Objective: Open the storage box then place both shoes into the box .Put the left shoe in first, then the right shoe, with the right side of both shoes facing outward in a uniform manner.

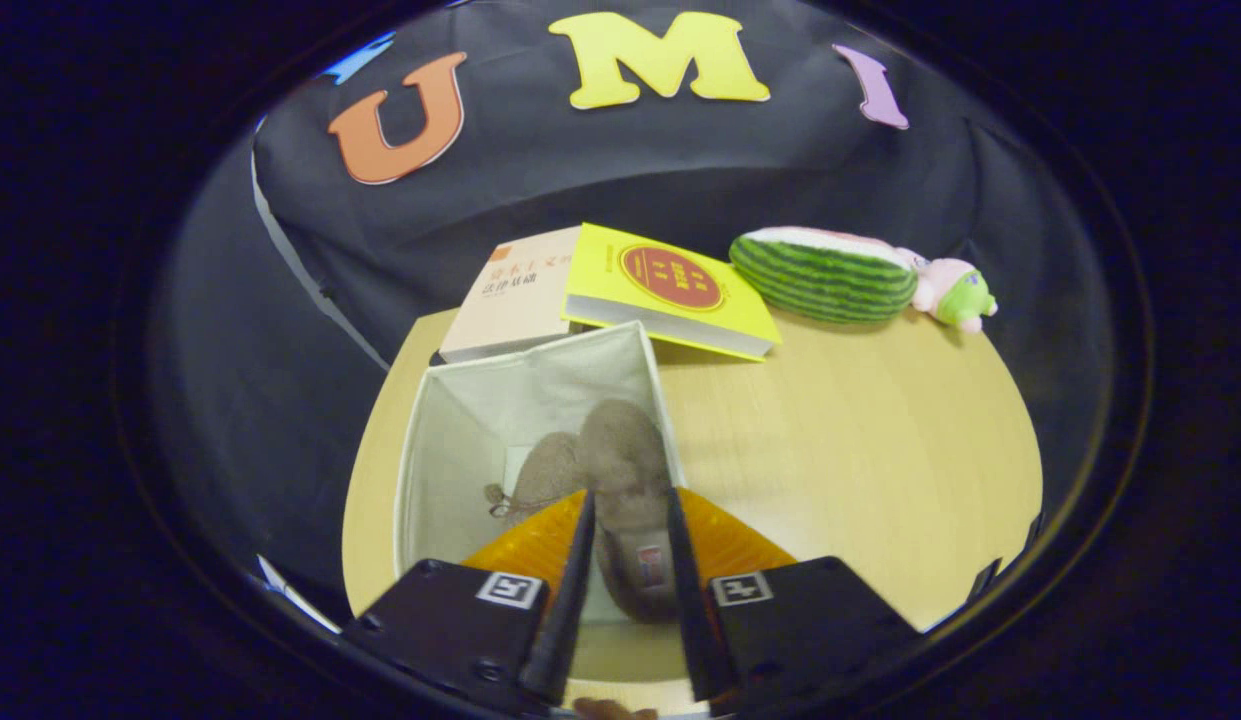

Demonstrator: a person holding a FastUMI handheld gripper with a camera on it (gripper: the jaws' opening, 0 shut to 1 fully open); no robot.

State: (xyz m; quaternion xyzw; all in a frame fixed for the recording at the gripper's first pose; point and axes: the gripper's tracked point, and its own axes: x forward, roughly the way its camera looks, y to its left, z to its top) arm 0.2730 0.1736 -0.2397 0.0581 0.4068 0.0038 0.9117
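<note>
Tabletop (860,440); gripper (628,510) clamps shoe (630,470) over box (460,420)

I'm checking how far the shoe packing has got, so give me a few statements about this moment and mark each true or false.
1. The gripper holds a brown shoe between its fingers, over the open storage box. True.
2. The storage box is empty. False: a second brown shoe already lies inside it, beside the held one.
3. A yellow book lies on the table just beyond the box, partly over a beige book. True.
4. The watermelon plush sits inside the box. False: it lies on the table's far side, next to a small pink and green plush toy.
5. The box's lid is shut. False: its top is open and the white lining shows.
</note>
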